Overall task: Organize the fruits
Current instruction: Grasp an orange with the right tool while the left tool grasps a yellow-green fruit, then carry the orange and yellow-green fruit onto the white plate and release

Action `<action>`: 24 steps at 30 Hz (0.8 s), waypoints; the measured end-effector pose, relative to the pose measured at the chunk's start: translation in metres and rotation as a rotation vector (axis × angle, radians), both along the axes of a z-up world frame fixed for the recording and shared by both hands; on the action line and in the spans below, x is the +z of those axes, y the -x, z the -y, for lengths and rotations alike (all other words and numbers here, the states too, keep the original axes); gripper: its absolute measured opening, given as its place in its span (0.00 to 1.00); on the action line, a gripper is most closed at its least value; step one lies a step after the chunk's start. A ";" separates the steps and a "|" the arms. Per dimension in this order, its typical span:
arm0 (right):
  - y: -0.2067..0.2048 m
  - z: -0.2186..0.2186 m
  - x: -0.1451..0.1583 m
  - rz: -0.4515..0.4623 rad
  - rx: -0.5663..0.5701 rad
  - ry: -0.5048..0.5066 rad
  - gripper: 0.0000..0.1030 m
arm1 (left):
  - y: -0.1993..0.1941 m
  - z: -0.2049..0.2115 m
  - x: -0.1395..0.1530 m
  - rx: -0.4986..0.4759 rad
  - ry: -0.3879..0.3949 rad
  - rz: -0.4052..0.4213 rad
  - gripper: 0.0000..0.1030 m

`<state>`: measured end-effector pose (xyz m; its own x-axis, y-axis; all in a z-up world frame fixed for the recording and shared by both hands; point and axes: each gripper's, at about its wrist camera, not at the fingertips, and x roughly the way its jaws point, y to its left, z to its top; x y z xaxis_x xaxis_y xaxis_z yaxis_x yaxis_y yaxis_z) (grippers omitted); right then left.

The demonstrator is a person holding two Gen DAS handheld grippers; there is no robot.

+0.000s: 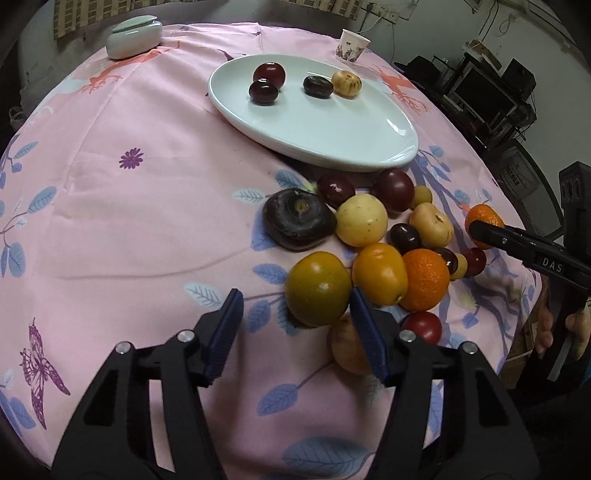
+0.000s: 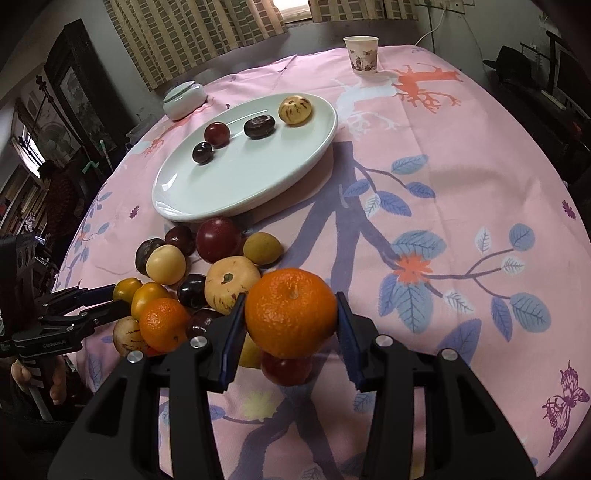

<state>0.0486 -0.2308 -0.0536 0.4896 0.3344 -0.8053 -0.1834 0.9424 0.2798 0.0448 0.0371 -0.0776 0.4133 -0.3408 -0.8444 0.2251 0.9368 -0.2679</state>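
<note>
A white oval plate holds two dark red plums, a dark fruit and a yellow spotted fruit. A heap of mixed fruit lies on the pink cloth in front of it. My right gripper is shut on an orange tangerine, which also shows in the left wrist view, above the heap's right end. My left gripper is open, its jaws on either side of a greenish-yellow tomato-like fruit at the heap's near edge.
A pale green lidded bowl and a paper cup stand at the far side of the table. The table edge drops off on the right in the left wrist view, with dark furniture beyond.
</note>
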 end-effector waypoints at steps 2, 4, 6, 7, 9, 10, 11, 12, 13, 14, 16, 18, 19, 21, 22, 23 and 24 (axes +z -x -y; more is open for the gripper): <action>-0.001 -0.004 0.000 -0.005 0.012 -0.001 0.45 | -0.008 0.012 -0.005 0.002 0.003 -0.011 0.43; -0.001 -0.009 -0.001 -0.010 0.024 0.002 0.45 | -0.008 0.033 -0.004 -0.008 -0.087 0.023 0.37; 0.001 -0.011 0.001 -0.008 0.031 0.004 0.45 | -0.005 0.038 -0.002 -0.007 -0.120 0.043 0.38; 0.003 -0.010 0.002 -0.005 0.031 0.004 0.45 | -0.005 0.035 -0.001 -0.003 -0.100 0.034 0.38; 0.004 -0.008 0.003 -0.002 0.020 0.012 0.45 | -0.002 0.025 -0.001 0.026 -0.078 0.023 0.37; 0.004 -0.008 0.003 -0.001 0.015 0.018 0.45 | 0.001 0.021 0.000 0.036 -0.089 0.031 0.37; 0.004 -0.008 0.003 0.001 0.013 0.023 0.45 | 0.003 0.018 0.002 0.044 -0.092 0.036 0.37; 0.003 -0.009 0.003 0.002 0.015 0.023 0.45 | 0.005 0.015 0.003 0.045 -0.092 0.038 0.38; 0.001 -0.011 0.003 0.004 0.020 0.023 0.45 | 0.007 0.013 0.005 0.049 -0.093 0.043 0.38; 0.000 -0.013 0.004 0.008 0.027 0.021 0.45 | 0.009 0.011 0.008 0.055 -0.102 0.054 0.38; -0.002 -0.020 0.006 0.015 0.045 0.023 0.45 | 0.013 0.009 0.015 0.062 -0.119 0.083 0.38; -0.003 -0.028 0.009 0.026 0.063 0.029 0.45 | 0.015 0.006 0.022 0.064 -0.118 0.105 0.38; -0.003 -0.031 0.010 0.032 0.070 0.031 0.45 | 0.015 0.005 0.025 0.063 -0.118 0.111 0.38; -0.001 -0.036 0.013 0.043 0.080 0.029 0.45 | 0.015 0.003 0.028 0.063 -0.112 0.117 0.38; 0.000 -0.037 0.014 0.046 0.083 0.027 0.45 | 0.014 0.001 0.029 0.062 -0.108 0.118 0.38; 0.002 -0.038 0.014 0.049 0.083 0.023 0.45 | 0.014 0.001 0.030 0.062 -0.105 0.118 0.38; 0.003 -0.038 0.014 0.050 0.082 0.021 0.45 | 0.013 0.000 0.031 0.061 -0.104 0.119 0.38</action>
